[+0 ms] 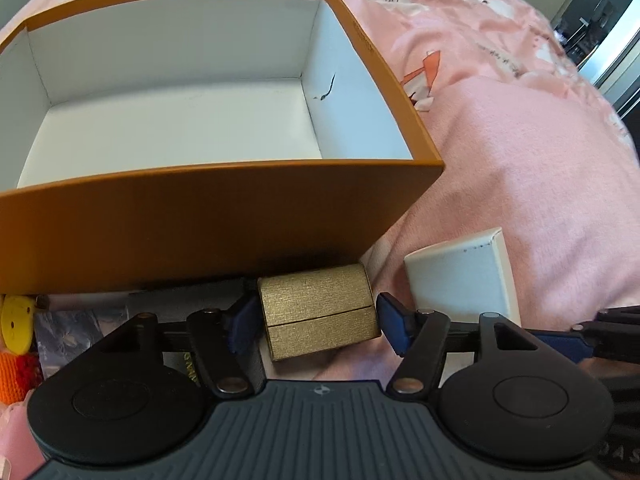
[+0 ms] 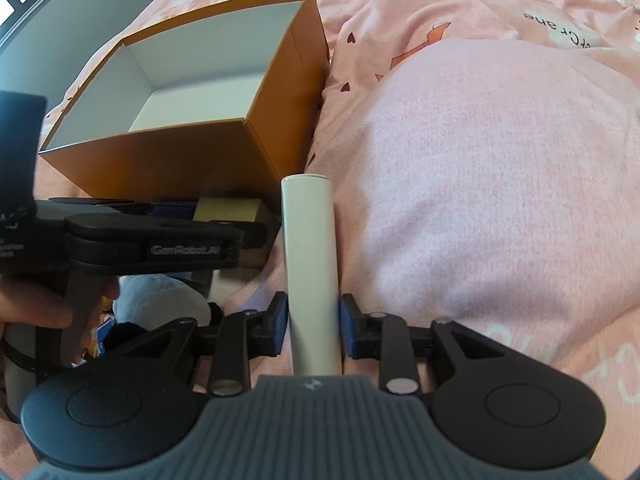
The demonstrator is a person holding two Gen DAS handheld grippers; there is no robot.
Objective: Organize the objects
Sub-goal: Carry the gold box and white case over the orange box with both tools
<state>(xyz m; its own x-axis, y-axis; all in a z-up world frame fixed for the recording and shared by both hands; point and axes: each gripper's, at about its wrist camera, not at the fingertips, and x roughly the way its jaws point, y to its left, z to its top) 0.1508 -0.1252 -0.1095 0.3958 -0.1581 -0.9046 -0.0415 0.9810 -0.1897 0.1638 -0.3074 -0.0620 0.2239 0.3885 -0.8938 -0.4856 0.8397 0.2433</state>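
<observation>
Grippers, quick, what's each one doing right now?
Left gripper: open around the gold box.
Right gripper: shut on the white box.

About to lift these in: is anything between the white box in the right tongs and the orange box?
Nothing visible lies in the orange box. The left tongs, around the gold box, sit just left of the white box, below the near wall.

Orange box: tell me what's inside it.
The orange box shows only bare white walls and floor, with one small dark scuff. Its near wall hides the floor strip just behind it.
</observation>
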